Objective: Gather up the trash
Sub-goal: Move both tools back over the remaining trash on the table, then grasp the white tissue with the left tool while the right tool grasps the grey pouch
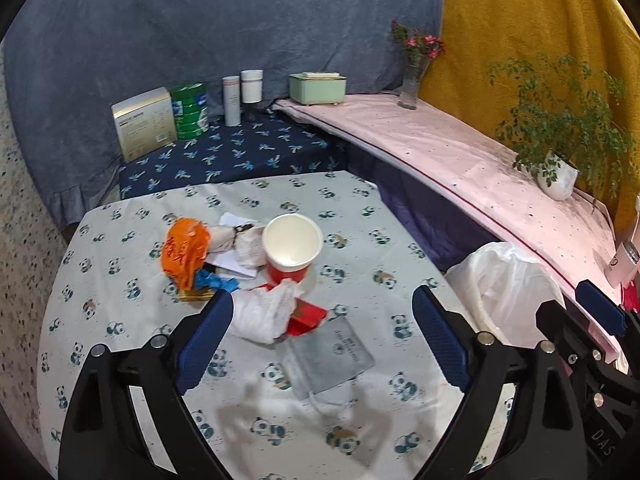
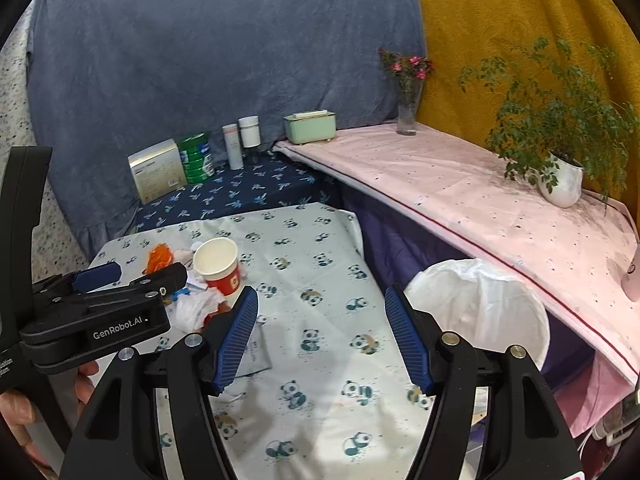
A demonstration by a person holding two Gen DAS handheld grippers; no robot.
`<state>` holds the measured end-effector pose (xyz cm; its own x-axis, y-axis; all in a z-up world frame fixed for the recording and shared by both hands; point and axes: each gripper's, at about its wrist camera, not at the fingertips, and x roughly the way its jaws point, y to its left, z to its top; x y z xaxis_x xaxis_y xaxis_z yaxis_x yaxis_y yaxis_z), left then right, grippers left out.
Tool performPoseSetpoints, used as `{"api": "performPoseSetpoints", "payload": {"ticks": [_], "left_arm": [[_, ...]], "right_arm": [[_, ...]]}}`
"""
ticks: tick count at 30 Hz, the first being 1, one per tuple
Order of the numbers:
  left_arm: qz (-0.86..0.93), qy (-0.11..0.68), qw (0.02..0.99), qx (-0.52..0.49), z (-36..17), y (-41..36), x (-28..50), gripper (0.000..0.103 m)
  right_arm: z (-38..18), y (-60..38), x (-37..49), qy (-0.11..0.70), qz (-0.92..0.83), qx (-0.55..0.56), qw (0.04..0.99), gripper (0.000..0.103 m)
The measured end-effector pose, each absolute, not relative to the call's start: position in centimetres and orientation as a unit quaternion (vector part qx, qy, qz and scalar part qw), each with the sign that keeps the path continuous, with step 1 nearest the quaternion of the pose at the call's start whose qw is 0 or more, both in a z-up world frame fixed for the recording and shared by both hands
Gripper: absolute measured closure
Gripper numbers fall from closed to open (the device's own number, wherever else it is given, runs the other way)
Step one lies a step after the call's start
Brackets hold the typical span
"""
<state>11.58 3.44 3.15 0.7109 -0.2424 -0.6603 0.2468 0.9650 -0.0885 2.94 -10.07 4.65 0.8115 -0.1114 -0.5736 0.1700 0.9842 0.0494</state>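
Observation:
A pile of trash lies on the panda-print table [image 1: 120,320]: a red paper cup [image 1: 292,248], an orange plastic wrapper [image 1: 185,252], crumpled white tissue [image 1: 266,312], a red packet [image 1: 306,318] and a grey pouch [image 1: 330,354]. My left gripper [image 1: 322,334] is open, above the table just short of the tissue and pouch. My right gripper [image 2: 320,332] is open and empty over bare tablecloth, right of the pile. A white-lined trash bin [image 2: 480,312] stands right of the table; it also shows in the left wrist view [image 1: 504,284]. The cup [image 2: 218,266] also shows in the right wrist view.
A dark blue shelf behind the table holds a box [image 1: 144,122], a green can [image 1: 190,110] and bottles [image 1: 232,100]. A pink-covered ledge [image 1: 460,152] on the right carries a green tissue box [image 1: 318,88], a flower vase [image 1: 412,80] and a potted plant [image 1: 558,178].

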Motion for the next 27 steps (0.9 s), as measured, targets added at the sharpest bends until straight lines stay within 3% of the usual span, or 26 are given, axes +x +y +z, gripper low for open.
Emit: {"api": "performPoseSetpoints", "payload": {"ticks": [12,23,25,27], "left_arm": [[-0.088,0.397,0.914,0.0,-1.6,8.5,14.2,0.012],[-0.09,0.445,0.891,0.007,-7.2,7.8,17.7,0.013],[-0.094,0.453,0.886,0.01,-8.1,7.3,18.4,0.015],[-0.099,0.466,0.879,0.011,-9.1,6.8,19.2,0.028]], "right_arm": [[0.5,-6.4,6.2,0.338,-0.041,0.046,0.939,0.039],[-3.9,-5.8,9.7,0.379,-0.028,0.053,0.923,0.039],[-4.7,-5.9,10.3,0.385,-0.027,0.055,0.921,0.039],[-5.4,-6.1,10.7,0.391,-0.027,0.057,0.918,0.039]]}}
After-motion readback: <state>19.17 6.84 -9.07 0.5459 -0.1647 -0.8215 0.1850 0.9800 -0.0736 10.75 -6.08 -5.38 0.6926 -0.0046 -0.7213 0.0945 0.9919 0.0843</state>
